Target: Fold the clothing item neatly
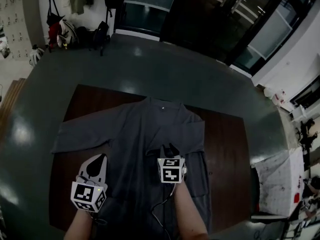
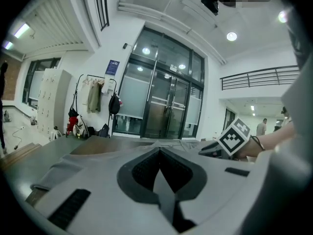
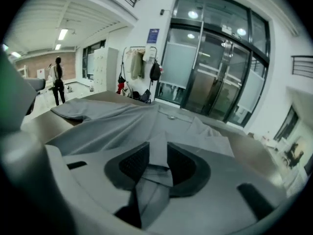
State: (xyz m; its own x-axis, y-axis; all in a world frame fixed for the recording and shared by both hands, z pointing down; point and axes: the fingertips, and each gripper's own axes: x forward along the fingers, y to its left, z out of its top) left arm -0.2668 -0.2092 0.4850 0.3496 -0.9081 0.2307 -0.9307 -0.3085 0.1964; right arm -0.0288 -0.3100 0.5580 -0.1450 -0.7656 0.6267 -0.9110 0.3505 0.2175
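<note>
A grey long-sleeved shirt lies spread face up on a brown table, collar at the far side and one sleeve stretched out to the left. My left gripper is low over the shirt's left side. Its jaws are shut, and a thin strip of grey cloth shows between them in the left gripper view. My right gripper is at the shirt's middle. Its jaws stand a little apart, with a fold of the shirt lying loosely between the pads.
The table stands on a dark glossy floor. Bags and hanging coats are by the far left wall, glass doors behind. A white sheet lies on the floor right of the table. A person stands far off.
</note>
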